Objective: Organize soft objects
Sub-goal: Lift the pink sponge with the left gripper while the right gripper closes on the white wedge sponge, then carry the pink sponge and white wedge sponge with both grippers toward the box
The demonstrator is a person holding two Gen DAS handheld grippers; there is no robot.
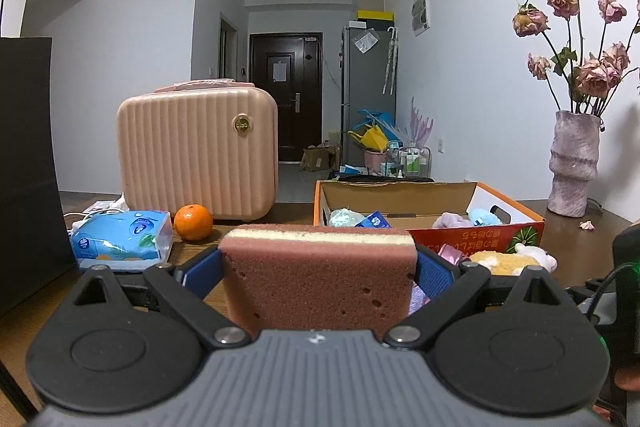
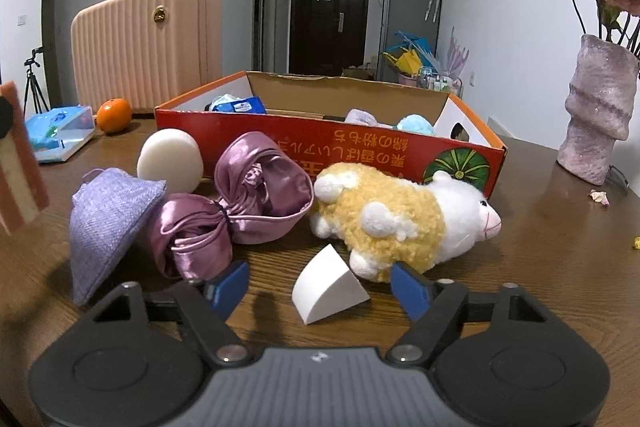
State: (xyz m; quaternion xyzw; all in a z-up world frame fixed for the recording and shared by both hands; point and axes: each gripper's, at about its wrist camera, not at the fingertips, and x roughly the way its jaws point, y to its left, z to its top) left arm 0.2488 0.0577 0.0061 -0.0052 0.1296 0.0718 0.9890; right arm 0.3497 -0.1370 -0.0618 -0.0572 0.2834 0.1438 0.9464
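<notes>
Right wrist: white wedge [image 2: 326,287] lies clear of sheep [image 2: 396,215].

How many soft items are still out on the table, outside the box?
5: white round sponge by the box, lilac pouch, satin pouch, plush sheep, white wedge sponge between right tongs. More may be hidden.

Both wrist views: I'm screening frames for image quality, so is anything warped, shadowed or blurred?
Left wrist view: fisheye bows the black bag at the edge; the layered pink sponge block is sharp. Right wrist view: dark corner vignetting, a soft shadow beside the white wedge sponge on the brown wooden table.
</notes>
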